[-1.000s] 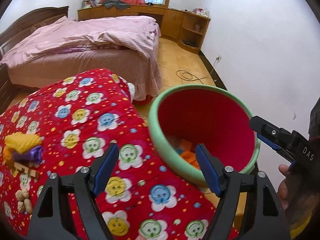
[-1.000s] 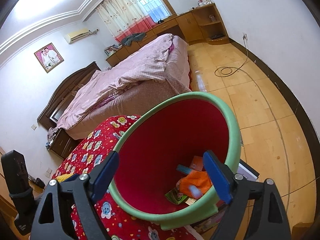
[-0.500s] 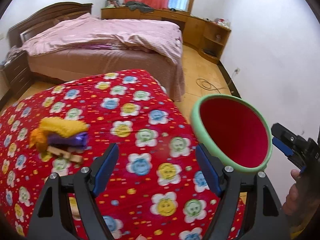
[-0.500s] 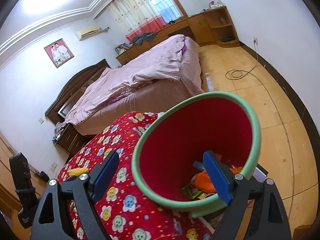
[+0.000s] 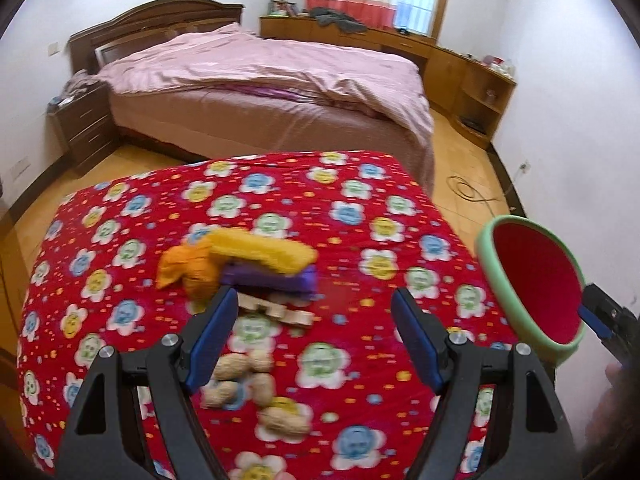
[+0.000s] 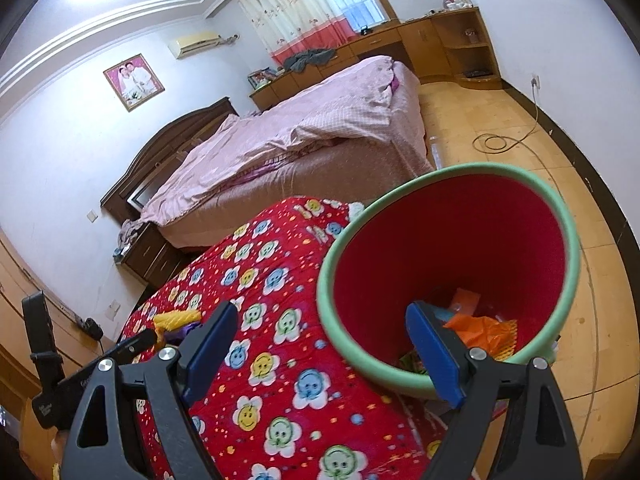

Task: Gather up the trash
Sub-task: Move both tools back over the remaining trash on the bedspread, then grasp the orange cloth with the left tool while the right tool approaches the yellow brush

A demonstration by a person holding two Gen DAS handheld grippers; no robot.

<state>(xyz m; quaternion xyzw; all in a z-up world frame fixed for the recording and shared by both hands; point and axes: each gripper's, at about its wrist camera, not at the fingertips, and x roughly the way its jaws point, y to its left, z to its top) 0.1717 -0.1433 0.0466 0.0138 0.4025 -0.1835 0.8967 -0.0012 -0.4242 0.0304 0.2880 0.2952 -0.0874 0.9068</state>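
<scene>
Left wrist view, nearest first: my left gripper (image 5: 312, 336) hangs over the red flowered cloth (image 5: 360, 216) with its blue pads spread wide and nothing between them. Directly under the left-hand pad I see a cluster of peanut shells (image 5: 248, 384) lying on the cloth. Just beyond them sit pale wooden pieces (image 5: 280, 310), touching a purple wrapper (image 5: 276, 280); a long yellow wrapper (image 5: 264, 249) lies over the purple one, with a crumpled orange scrap (image 5: 188, 270) against its left end. This pile is motion-blurred, so I cannot tell more of what each piece is. At the right edge of the cloth stands the bin (image 5: 490, 256), green-rimmed and red inside, and the tip of my right gripper pokes in beside it.

Right wrist view: my right gripper (image 6: 320, 344) also has its jaws spread and empty; its right pad overlaps the near rim of the bin (image 6: 574, 272). Inside the bin I see orange wrapping (image 6: 480, 328) and other scraps at the bottom. The bin stands just beside the cloth-covered surface.

Farther back: a bed with a pink cover (image 5: 280, 76), a dark nightstand (image 5: 84, 124), wooden cabinets (image 6: 448, 40) under the curtained window, and a coiled cable (image 6: 496, 142) on the floor.
</scene>
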